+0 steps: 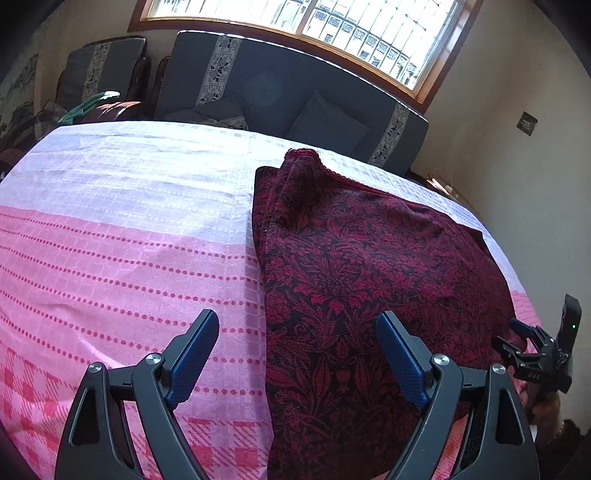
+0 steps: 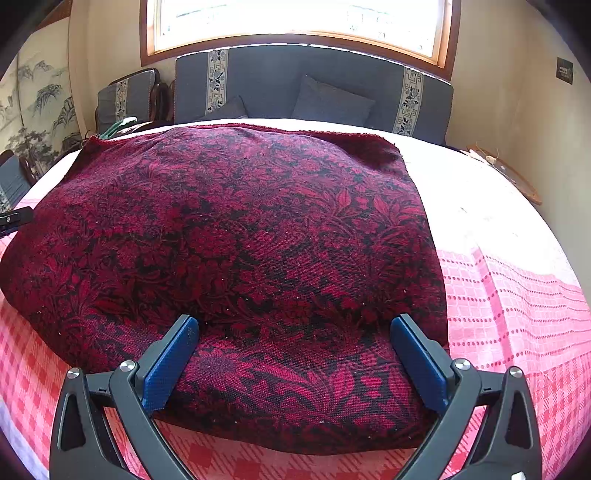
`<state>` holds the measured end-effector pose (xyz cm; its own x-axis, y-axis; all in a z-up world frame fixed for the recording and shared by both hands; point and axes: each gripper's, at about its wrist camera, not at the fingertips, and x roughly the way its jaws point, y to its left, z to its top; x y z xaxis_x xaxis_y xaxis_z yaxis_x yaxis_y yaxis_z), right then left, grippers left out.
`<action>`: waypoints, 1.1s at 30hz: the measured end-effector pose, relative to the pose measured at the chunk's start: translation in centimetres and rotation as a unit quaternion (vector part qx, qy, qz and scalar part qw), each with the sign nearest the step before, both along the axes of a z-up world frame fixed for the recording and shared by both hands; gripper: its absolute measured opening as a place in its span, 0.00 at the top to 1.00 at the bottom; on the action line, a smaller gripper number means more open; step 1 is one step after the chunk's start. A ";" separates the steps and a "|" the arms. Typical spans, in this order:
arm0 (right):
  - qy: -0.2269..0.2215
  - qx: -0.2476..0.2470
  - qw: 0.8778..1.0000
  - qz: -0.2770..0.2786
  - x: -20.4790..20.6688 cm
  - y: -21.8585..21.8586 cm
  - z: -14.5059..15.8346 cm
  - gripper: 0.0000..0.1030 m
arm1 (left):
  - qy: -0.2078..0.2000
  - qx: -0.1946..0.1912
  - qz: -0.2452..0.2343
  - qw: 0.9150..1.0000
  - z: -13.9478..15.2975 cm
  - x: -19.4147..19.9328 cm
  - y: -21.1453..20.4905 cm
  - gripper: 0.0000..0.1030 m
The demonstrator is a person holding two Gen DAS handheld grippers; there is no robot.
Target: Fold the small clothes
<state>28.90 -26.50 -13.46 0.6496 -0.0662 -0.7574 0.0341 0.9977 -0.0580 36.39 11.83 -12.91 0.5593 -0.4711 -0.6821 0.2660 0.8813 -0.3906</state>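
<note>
Dark red knitted garment with a black floral pattern (image 2: 236,236), lying flat and folded on the pink-and-white checked cloth (image 1: 110,229) that covers the table. In the left wrist view the garment fills the field from 12 to 5 o'clock, its long folded edge running down the middle. Left gripper (image 1: 297,354), jaws spread wide, nothing between the blue pads; its tips straddle that folded edge, one finger over bare cloth, the other over the knit. Right gripper (image 2: 295,354), jaws likewise spread, poised at the garment's near hem at 6 o'clock, with the fabric lying between the fingers but not pinched. The right gripper also appears at 4 o'clock in the left wrist view, at the garment's near corner. Beyond the table, at 12 o'clock, a grey upholstered sofa with patterned bands (image 2: 314,81) stands under a wood-framed window (image 2: 295,26).
</note>
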 end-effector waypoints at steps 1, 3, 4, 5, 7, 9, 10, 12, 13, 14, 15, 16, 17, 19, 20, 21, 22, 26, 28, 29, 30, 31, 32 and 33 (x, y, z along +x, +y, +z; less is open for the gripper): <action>-0.001 0.001 1.000 0.000 0.0 -0.1 0.0 0.00 | 0.008 -0.013 -0.005 1.000 -0.3 0.4 0.3 0.16; -0.002 0.005 1.000 0.001 0.0 -0.2 0.0 0.00 | 0.027 -0.033 -0.024 0.999 -0.9 1.5 0.5 0.16; -0.003 0.006 1.000 0.000 0.0 -0.3 0.0 0.00 | 0.038 -0.039 -0.036 0.998 -1.1 2.1 0.4 0.16; -0.003 0.007 1.000 0.000 0.0 -0.3 0.0 0.00 | 0.054 -0.049 -0.054 0.996 -1.4 2.8 0.3 0.16; -0.003 0.007 1.000 0.000 0.0 -0.3 0.0 0.00 | 0.066 -0.058 -0.084 0.993 -1.3 4.0 -0.2 0.16; -0.003 0.008 1.000 0.000 0.0 -0.3 0.0 0.00 | 0.079 -0.064 -0.113 0.988 -1.3 5.2 -0.9 0.16; -0.003 0.008 1.000 0.000 0.0 -0.3 0.0 0.00 | 0.084 -0.066 -0.127 0.986 -1.3 5.7 -1.3 0.16; -0.004 0.010 1.000 0.000 -0.1 -0.4 0.0 0.00 | 0.093 -0.075 -0.157 0.980 -1.3 6.6 -1.9 0.16; -0.005 0.011 1.000 0.000 -0.1 -0.4 0.1 0.00 | 0.094 -0.078 -0.166 0.979 -1.3 7.2 -2.1 0.16; -0.005 0.012 1.000 -0.001 -0.2 -0.5 0.1 0.00 | 0.091 -0.080 -0.172 0.978 -1.3 7.5 -2.3 0.15; -0.006 0.014 1.000 -0.001 -0.2 -0.5 0.1 0.00 | 0.088 -0.085 -0.173 0.977 -1.4 7.8 -2.3 0.15; -0.006 0.014 1.000 -0.001 -0.2 -0.5 0.1 0.00 | 0.086 -0.091 -0.174 0.977 -1.4 8.1 -2.3 0.15; -0.007 0.015 1.000 -0.002 -0.3 -0.6 0.1 0.00 | 0.085 -0.095 -0.175 0.976 -1.5 8.3 -2.4 0.15; -0.007 0.015 1.000 -0.004 -0.3 -0.6 0.1 0.00 | 0.086 -0.099 -0.184 0.974 -1.6 8.6 -2.5 0.15; -0.007 0.014 1.000 -0.004 -0.3 -0.6 0.1 0.00 | 0.087 -0.105 -0.184 0.973 -1.7 8.7 -2.3 0.15; -0.006 0.013 1.000 -0.004 -0.3 -0.6 0.1 0.00 | 0.091 -0.114 -0.183 0.972 -1.7 9.0 -2.0 0.15; -0.006 0.012 1.000 -0.005 -0.3 -0.5 0.1 0.00 | 0.095 -0.121 -0.175 0.972 -1.8 9.1 -1.8 0.16; -0.006 0.011 1.000 -0.005 -0.3 -0.4 0.1 0.00 | 0.066 -0.092 -0.133 0.985 -1.1 8.1 -2.0 0.59; -0.006 0.012 1.000 -0.005 -0.3 -0.4 0.1 0.00 | 0.052 -0.081 -0.125 0.987 -0.4 7.6 -2.5 0.67; -0.011 0.014 1.000 -0.008 -0.4 -0.5 0.3 0.00 | 0.051 -0.078 -0.117 0.989 -0.1 7.5 -2.6 0.70; -0.022 0.018 0.999 -0.019 -0.7 -0.8 0.5 0.00 | 0.052 -0.074 -0.112 0.990 0.2 7.4 -2.6 0.71; -0.038 0.035 0.998 -0.029 -1.2 -1.2 1.0 0.00 | 0.051 -0.067 -0.110 0.990 0.5 7.3 -2.8 0.72; -0.054 0.068 0.996 -0.026 -1.6 -1.6 1.5 0.01 | 0.051 -0.061 -0.111 0.991 0.8 7.2 -3.0 0.72; -0.062 0.103 0.993 -0.020 -1.6 -1.8 2.2 0.04 | 0.051 -0.057 -0.109 0.991 1.0 7.1 -3.0 0.72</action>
